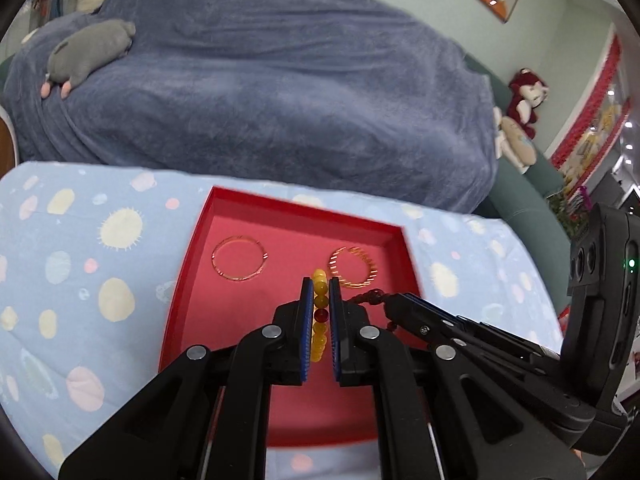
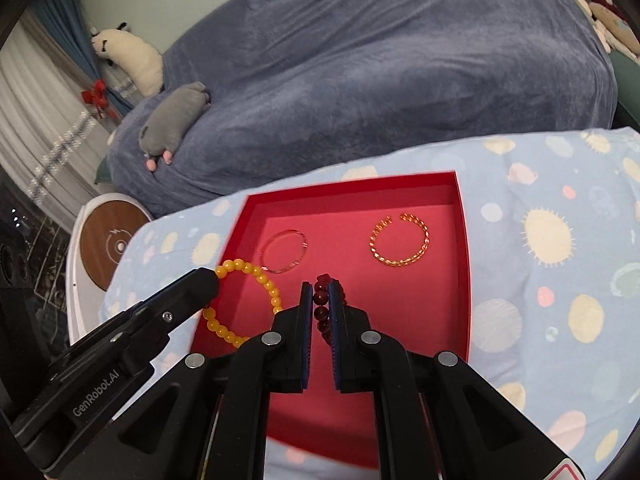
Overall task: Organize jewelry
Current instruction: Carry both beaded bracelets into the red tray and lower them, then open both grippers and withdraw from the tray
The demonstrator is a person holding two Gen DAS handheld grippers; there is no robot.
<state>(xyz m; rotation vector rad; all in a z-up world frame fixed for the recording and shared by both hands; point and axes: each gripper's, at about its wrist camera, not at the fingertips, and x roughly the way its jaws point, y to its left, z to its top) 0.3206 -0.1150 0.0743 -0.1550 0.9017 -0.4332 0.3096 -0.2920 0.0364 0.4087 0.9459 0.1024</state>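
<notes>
A red tray [image 1: 304,206] [image 2: 462,240] lies on the spotted blue cloth. In it lie a thin gold bangle [image 1: 239,258] [image 2: 285,255] and a twisted gold open bangle [image 1: 354,266] [image 2: 400,240]. My left gripper [image 1: 320,284] [image 2: 212,276] is shut on a yellow bead bracelet [image 1: 320,292] [image 2: 256,276], held above the tray's left part. Beside it, my right gripper [image 2: 321,286] [image 1: 390,302] is shut on a dark red bead bracelet [image 2: 322,308] [image 1: 366,296] over the tray's middle.
The spotted cloth [image 1: 80,280] [image 2: 560,280] surrounds the tray. Behind it rises a blue blanket [image 1: 280,80] [image 2: 380,60] with a grey plush toy [image 1: 88,56] [image 2: 176,120]. A round wooden-topped stand [image 2: 108,244] sits at the left in the right wrist view.
</notes>
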